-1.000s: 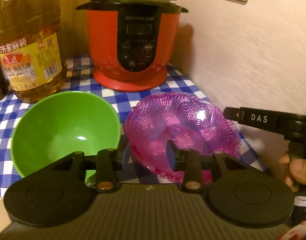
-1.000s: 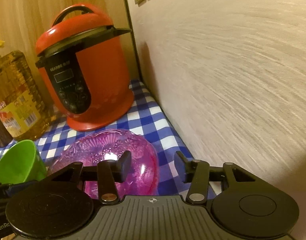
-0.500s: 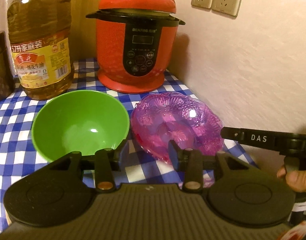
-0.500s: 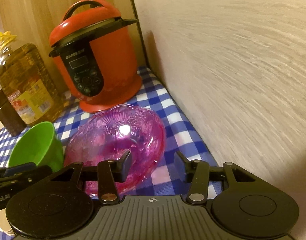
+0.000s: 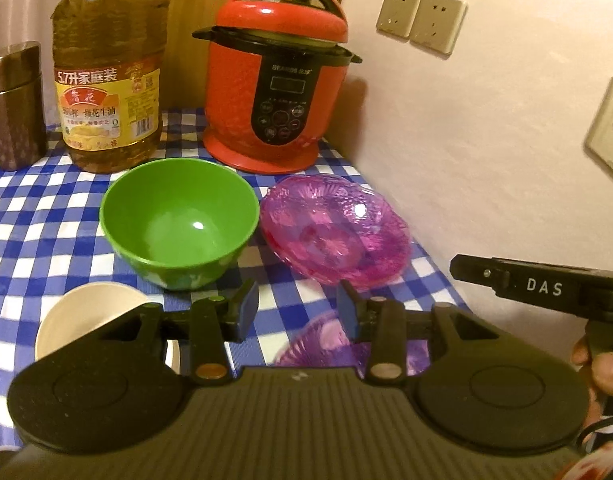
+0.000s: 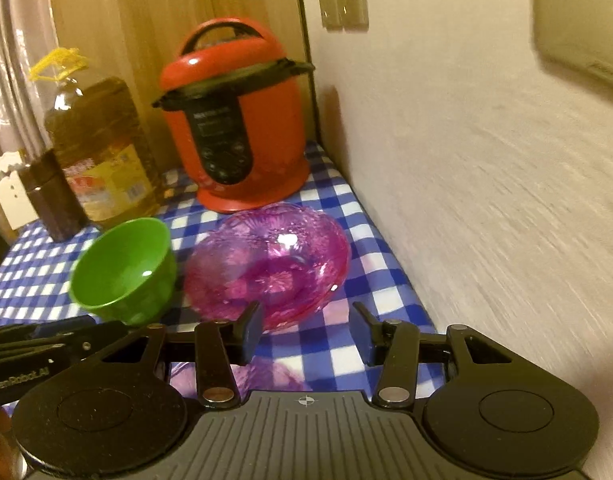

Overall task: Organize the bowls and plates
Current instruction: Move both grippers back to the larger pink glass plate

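- Left wrist view: my left gripper [image 5: 296,312] is parted, holding nothing; a second purple dish [image 5: 326,344] lies beneath its fingertips.
- My right gripper [image 6: 306,330] also gapes, holding nothing.
- Ahead: green bowl [image 5: 178,220] left, purple plate [image 5: 338,226] right; I'd approach one rim squarely.

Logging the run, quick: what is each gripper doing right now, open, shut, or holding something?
Left gripper: open, nothing between its fingers.
Right gripper: open, holding nothing.

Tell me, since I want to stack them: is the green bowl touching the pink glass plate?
Apart. Left wrist view shows checked cloth between the green bowl and pink glass plate.
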